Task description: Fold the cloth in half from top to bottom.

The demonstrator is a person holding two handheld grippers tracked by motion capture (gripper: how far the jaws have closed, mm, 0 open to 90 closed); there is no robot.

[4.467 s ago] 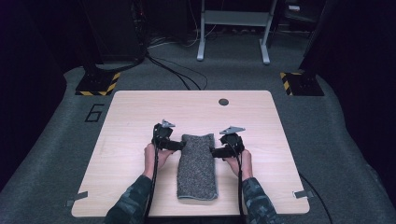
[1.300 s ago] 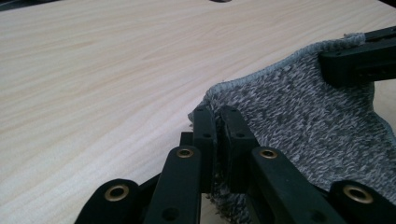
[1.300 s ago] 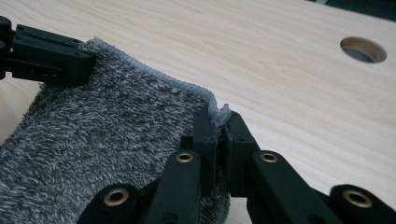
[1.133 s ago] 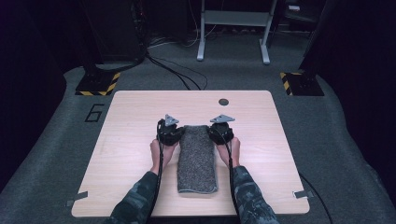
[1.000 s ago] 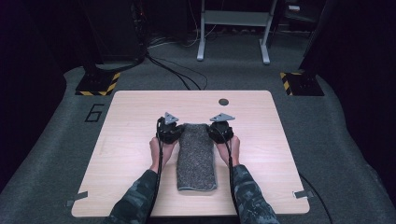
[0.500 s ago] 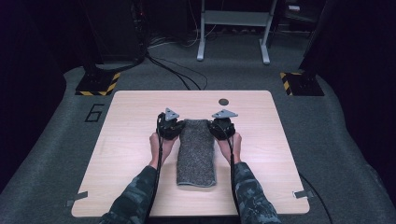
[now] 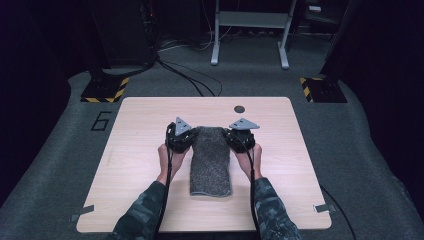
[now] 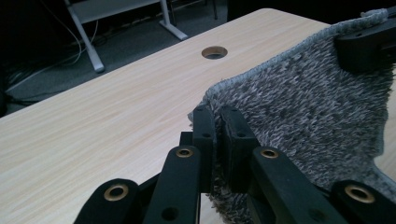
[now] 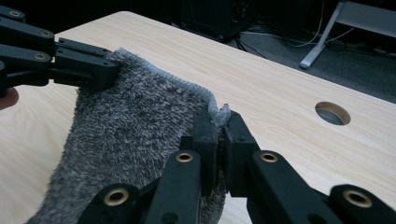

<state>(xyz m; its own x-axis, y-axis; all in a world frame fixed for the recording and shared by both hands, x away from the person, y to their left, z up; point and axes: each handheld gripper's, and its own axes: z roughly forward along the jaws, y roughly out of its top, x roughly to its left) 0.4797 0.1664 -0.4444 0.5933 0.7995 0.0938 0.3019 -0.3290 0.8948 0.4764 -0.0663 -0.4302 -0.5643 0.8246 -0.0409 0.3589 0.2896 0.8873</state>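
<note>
Towel (image 7: 210, 157) farther up the table (image 7: 140, 150), far corners clamped in left tool (image 8: 217, 133), right tool (image 9: 217, 135).

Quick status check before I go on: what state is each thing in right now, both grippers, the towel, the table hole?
left gripper: shut on the grey towel's far left corner.
right gripper: shut on the towel's far right corner.
grey towel: folded into a long strip, far edge pinched and raised between the grippers, near end lying flat on the table.
table: bare light wood around the towel.
table hole: open, nothing in it.
</note>
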